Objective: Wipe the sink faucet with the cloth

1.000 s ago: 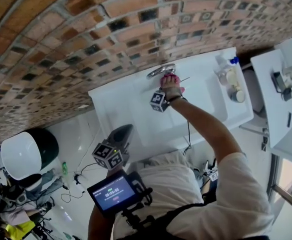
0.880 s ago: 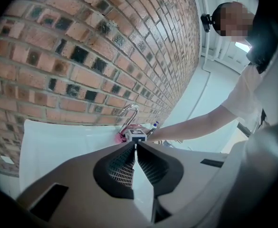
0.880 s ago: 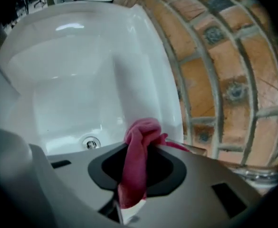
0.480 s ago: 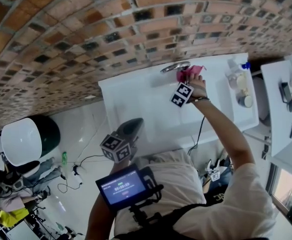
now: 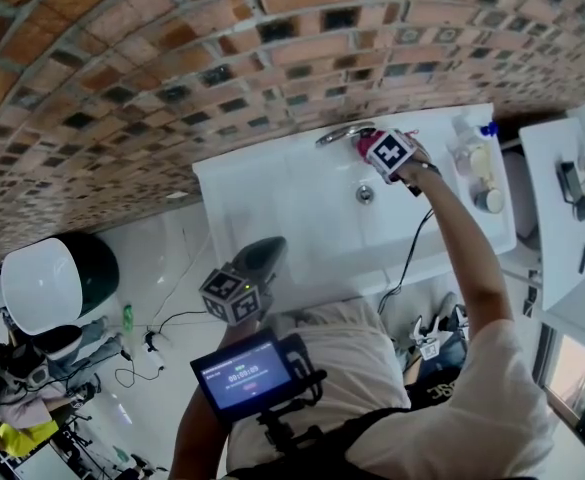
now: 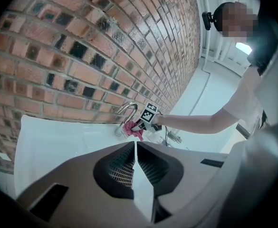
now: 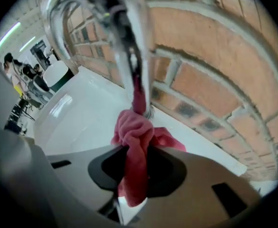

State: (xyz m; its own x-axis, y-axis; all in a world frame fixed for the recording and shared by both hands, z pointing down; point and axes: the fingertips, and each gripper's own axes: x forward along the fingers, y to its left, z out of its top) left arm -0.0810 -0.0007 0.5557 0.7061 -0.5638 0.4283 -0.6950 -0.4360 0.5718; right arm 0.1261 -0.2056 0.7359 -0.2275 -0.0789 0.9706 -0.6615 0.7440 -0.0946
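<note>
– Near the person's waist, what is the left gripper [image 6: 135,167] doing?

– It is hanging idle, its jaws pressing together on nothing. It is pointing across the white sink [image 6: 58,141] toward the work.

– And farther out?

– The right gripper [image 7: 135,177] is reaching to the back of the sink and clamping the pink cloth [image 7: 138,137]. The cloth is bunching up out of the jaws and pressing against the lower stem of the chrome faucet [image 7: 129,65], just above its base.

– So which step is going on?

– I'd judge the wiping itself is under way, with the cloth working low on the stem. The cloth is not touching the curved spout above at this instant.

– What is the next move asking for?

– Probably sliding the cloth up along the stem and over the arch while holding pressure. The grip is needing to be tight enough that the cloth is not slipping out. The faucet is standing close to the brick wall [image 5: 172,78] behind, so I'm guessing the wrist is needing to turn to get the cloth round the back.
</note>
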